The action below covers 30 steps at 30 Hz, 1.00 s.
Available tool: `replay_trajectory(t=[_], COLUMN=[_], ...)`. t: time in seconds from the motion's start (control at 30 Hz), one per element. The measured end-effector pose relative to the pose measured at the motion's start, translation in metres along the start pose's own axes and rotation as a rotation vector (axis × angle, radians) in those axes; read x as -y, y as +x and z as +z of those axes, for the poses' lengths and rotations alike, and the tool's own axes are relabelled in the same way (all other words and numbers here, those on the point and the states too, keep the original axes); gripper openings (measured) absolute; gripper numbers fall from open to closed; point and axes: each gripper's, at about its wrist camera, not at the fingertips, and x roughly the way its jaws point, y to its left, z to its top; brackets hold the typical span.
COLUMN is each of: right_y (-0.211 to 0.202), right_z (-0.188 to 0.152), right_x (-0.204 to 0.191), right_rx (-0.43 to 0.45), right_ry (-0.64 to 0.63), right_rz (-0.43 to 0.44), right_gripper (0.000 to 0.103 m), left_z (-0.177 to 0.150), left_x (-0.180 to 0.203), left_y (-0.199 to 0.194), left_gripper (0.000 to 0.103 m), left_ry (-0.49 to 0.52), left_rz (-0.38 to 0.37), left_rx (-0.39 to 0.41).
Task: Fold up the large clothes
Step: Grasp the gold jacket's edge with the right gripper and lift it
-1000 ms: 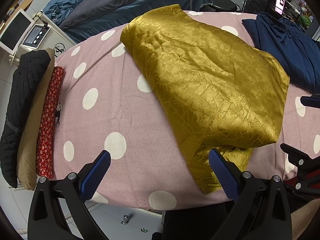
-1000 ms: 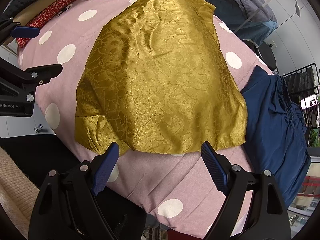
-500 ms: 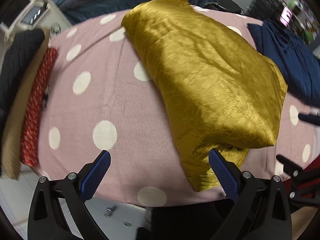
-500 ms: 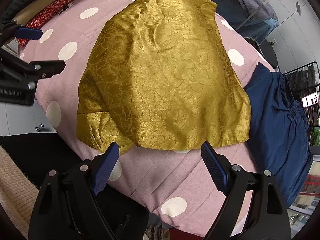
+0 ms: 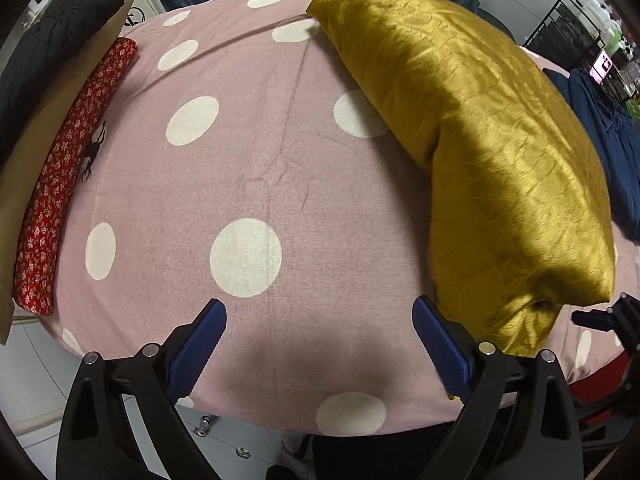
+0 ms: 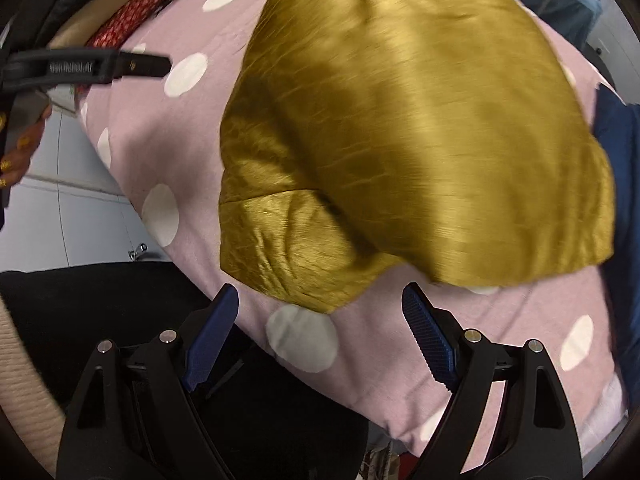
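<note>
A shiny gold garment [image 5: 480, 120] lies folded over on the pink polka-dot cover [image 5: 240, 160], to the right in the left wrist view. In the right wrist view the gold garment [image 6: 400, 120] fills the middle, its lower layer sticking out at the near left corner [image 6: 288, 248]. My left gripper [image 5: 320, 328] is open and empty, low over the cover's near edge, its right finger beside the garment's near corner. My right gripper [image 6: 320, 312] is open and empty just in front of the garment's near hem.
A red floral folded cloth [image 5: 68, 176], a tan one and a black one [image 5: 52, 40] lie along the cover's left edge. A navy garment [image 5: 608, 128] lies right of the gold one. The left gripper [image 6: 80, 68] shows at the right wrist view's upper left.
Both grippers moved down and closer to the cover's near edge. The left one swung left, so the gold garment now sits further right. Both stayed open.
</note>
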Motion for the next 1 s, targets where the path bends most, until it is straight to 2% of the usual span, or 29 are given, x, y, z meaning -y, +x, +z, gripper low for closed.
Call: replay_trajectory(t=[0.1,0.2,0.33,0.37,0.4,0.43,0.47,0.5,0.6,0.8,0.87,0.93,1.0], right_y=[0.034,0.053,0.071,0.067,0.058,0.048,0.038,0.028,-0.024,-0.192,-0.240,-0.285,-0.326], right_z=[0.009,0.021,0.034,0.035,0.034,0.033,0.032,0.031,0.030,0.030,0.024,0.020,0.016], right_x=[-0.020,-0.037,-0.045,-0.046,-0.048,-0.049,-0.047,-0.045,-0.037,-0.041,-0.037,-0.040,-0.023], right_rx=[-0.010,0.057,0.081,0.101,0.134,0.160,0.174,0.186,0.284,0.614,0.684,0.768,0.861], right_ry=[-0.028,-0.040,-0.021,-0.017,-0.021,-0.027,-0.023,-0.006,0.037,-0.035,-0.070,-0.098,-0.115], right_rz=[-0.039,-0.098,-0.167,-0.171,-0.179,-0.175,-0.152,-0.120,0.017,0.177,0.230,0.328,0.410], right_gripper=[0.083,0.083,0.083,0.069,0.044,0.034,0.019,0.015,0.011,0.007,0.007,0.006,0.005], left_z=[-0.003,-0.003,0.004,0.007,0.011,0.013,0.016,0.020,0.032,0.047,0.046,0.041,0.030], left_x=[-0.002,-0.003,-0.006,-0.006,-0.007,-0.008,-0.008,-0.009,-0.011,-0.014,-0.017,-0.018,-0.016], left_y=[0.012,0.019,0.027,0.028,0.028,0.028,0.027,0.027,0.026,0.010,0.002,-0.012,-0.034], left_gripper=[0.092,0.092,0.092,0.092,0.092,0.092,0.092,0.092,0.092,0.092,0.092,0.092,0.092], left_ry=[0.020,0.045,0.084,0.091,0.098,0.102,0.105,0.109,0.113,0.078,0.053,0.041,0.041], left_rz=[-0.002,-0.022,-0.020,-0.019,-0.021,-0.020,-0.018,-0.017,-0.015,-0.030,-0.035,-0.042,-0.041], left_rx=[-0.007,-0.009,-0.010,-0.009,0.001,0.013,0.022,0.032,0.054,0.139,0.162,0.200,0.270])
